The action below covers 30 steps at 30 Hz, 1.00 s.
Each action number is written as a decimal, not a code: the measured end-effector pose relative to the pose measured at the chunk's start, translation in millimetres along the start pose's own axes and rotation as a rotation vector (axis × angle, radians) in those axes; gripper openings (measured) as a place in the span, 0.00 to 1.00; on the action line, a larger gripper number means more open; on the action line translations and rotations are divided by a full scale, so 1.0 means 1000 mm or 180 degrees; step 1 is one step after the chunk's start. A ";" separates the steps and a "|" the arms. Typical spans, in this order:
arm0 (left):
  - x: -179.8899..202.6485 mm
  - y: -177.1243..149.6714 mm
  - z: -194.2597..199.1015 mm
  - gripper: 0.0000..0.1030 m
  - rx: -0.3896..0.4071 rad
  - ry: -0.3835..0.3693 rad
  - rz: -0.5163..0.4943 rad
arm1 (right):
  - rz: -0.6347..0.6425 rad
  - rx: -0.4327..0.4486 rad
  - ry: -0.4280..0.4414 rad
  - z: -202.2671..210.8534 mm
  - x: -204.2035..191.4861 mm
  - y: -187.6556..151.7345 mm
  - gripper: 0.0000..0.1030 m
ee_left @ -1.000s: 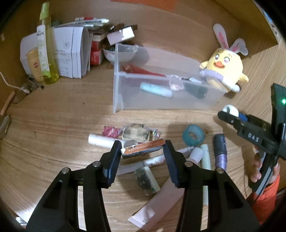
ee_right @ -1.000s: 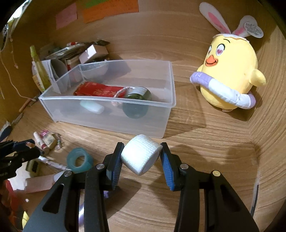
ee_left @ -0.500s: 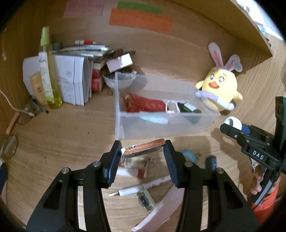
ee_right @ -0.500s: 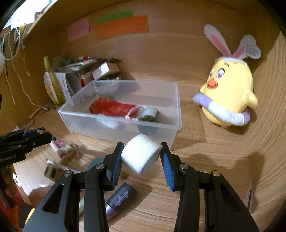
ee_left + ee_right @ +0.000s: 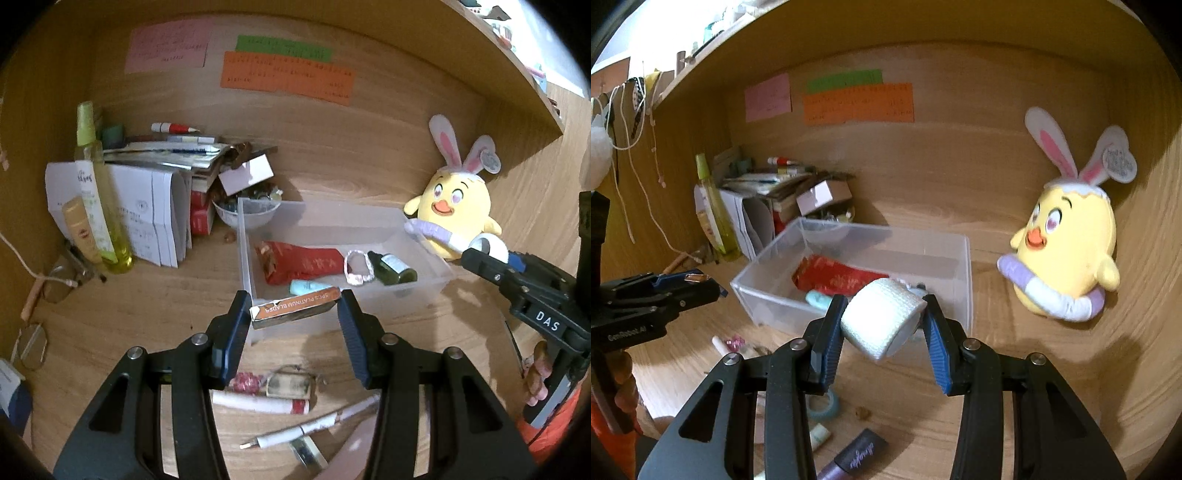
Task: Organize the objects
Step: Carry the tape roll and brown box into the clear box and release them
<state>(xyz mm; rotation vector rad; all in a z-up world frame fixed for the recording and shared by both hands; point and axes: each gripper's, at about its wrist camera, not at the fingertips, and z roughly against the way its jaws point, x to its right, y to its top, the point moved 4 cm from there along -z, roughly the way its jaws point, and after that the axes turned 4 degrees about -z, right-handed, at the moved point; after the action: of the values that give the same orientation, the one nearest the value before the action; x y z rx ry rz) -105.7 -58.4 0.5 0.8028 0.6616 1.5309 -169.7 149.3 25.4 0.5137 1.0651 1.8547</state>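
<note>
Left tool (image 5: pixel 293 314) clamped on a flat orange blade box (image 5: pixel 295 308), right tool (image 5: pixel 884 325) clamped on a white roll of gauze tape (image 5: pixel 881 323) — both items held in the air just short of the near wall of the clear plastic bin (image 5: pixel 424 291) on the counter (image 5: pixel 147 306). To deposit them well, each tool should probably clear the rim before opening, and release low over bare floor beside the red pouch (image 5: pixel 301 264) and green bottle (image 5: pixel 393 267) — one at a time, so the tools stay apart.
</note>
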 end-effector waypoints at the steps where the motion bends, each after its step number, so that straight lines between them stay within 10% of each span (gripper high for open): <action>1: 0.000 0.003 -0.001 0.47 0.0005 -0.0001 -0.0002 | 0.0004 0.0016 -0.0001 -0.001 -0.001 0.002 0.36; 30: -0.001 0.024 -0.084 0.47 -0.0377 -0.0110 -0.0119 | -0.0048 -0.0463 0.0112 -0.092 -0.008 0.011 0.36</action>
<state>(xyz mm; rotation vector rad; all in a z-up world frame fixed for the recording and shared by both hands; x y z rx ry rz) -187.0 -59.0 -31.1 0.7220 0.5521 1.5045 -236.3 97.9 -15.0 0.3881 0.9457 1.9171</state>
